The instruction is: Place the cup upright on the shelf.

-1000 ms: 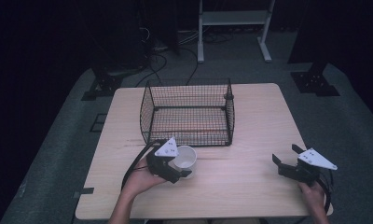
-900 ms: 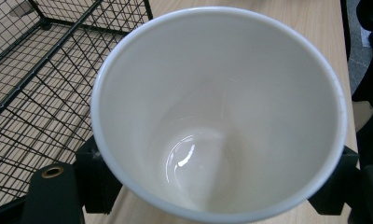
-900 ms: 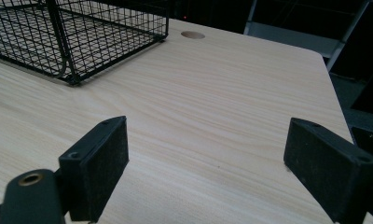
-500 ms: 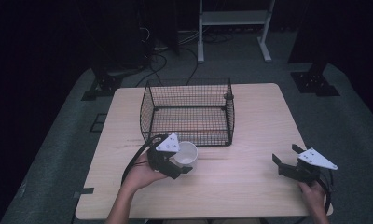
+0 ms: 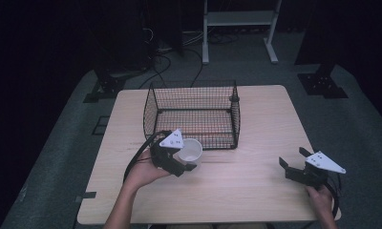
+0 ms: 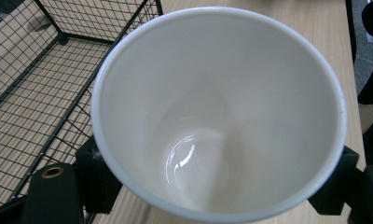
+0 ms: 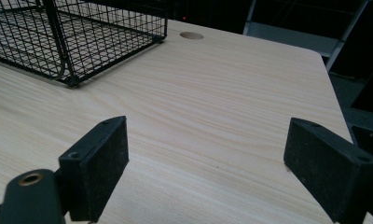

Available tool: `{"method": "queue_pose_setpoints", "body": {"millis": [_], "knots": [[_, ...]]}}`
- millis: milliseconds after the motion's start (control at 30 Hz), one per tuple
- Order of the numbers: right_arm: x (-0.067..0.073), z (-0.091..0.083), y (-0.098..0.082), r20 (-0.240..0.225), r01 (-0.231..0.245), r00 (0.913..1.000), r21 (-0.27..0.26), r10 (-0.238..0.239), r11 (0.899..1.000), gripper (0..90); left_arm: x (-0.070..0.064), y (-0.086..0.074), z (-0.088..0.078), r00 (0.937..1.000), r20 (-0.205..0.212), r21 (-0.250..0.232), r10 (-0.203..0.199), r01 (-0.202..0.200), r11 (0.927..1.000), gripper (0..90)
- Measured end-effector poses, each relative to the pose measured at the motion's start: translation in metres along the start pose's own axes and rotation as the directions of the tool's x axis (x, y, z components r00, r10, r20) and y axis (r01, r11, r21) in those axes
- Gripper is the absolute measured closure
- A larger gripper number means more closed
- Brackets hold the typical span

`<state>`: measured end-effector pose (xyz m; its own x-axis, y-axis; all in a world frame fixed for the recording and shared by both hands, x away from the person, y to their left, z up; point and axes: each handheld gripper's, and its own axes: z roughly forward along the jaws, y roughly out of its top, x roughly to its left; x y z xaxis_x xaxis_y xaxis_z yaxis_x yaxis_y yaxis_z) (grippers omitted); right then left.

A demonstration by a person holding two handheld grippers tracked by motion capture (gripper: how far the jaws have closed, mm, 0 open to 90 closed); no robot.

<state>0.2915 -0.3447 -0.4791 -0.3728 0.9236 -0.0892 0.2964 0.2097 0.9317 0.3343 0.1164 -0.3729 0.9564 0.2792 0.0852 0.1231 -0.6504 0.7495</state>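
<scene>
We find a light wooden worktop (image 5: 256,191) carrying a black wire basket (image 5: 193,113), which sits toward the far side, left of centre. The basket is open at the top and we see nothing inside it.

The left gripper (image 5: 179,160) is near the front left of the worktop, just in front of the basket's near wall. Its jaws are closed on a white cup (image 5: 191,150), one on each side of the cup's wall. In the left gripper view the cup (image 6: 217,112) is seen from above its mouth; the inside is glossy and holds nothing, with a bright reflection at the bottom. The black jaw blocks sit against the cup's outside at lower left and lower right, and the basket mesh (image 6: 40,84) lies just beside the cup on that view's left. We cannot tell whether the cup rests on the worktop or is lifted clear of it.

The right gripper (image 5: 294,164) is at the front right of the worktop, well apart from the basket and the cup. In the right gripper view its jaws stand wide apart with bare wood between them, gripping nothing (image 7: 208,163). A corner of the basket (image 7: 72,42) appears at upper left there, and a small round mark (image 7: 191,35) shows on the wood beyond it.
</scene>
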Motion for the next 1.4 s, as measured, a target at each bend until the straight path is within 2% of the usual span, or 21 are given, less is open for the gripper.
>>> {"method": "queue_pose_setpoints", "body": {"millis": [167,467,1000,1400], "knots": [[0.0,0.0,0.0,-0.004,-0.001,1.0,-0.002,0.001,1.0,13.1,0.006,0.005,-0.003,1.0,0.003,-0.009,-0.005,0.005,0.9999,21.1],[0.0,0.0,0.0,-0.003,-0.003,1.0,-0.003,0.003,1.0,13.1,0.014,0.018,-0.007,0.9998,0.004,0.001,0.017,-0.017,0.9999,21.1],[0.0,0.0,0.0,-0.002,-0.008,1.0,-0.004,0.008,1.0,13.1,0.027,0.031,-0.014,0.9997,0.018,0.015,0.019,-0.02,0.9997,21.1],[-0.001,0.0,0.0,-0.004,-0.014,0.9999,-0.009,0.014,1.0,13.1,0.043,0.048,-0.017,0.9992,0.034,0.028,0.023,-0.024,0.9993,21.1]]}}
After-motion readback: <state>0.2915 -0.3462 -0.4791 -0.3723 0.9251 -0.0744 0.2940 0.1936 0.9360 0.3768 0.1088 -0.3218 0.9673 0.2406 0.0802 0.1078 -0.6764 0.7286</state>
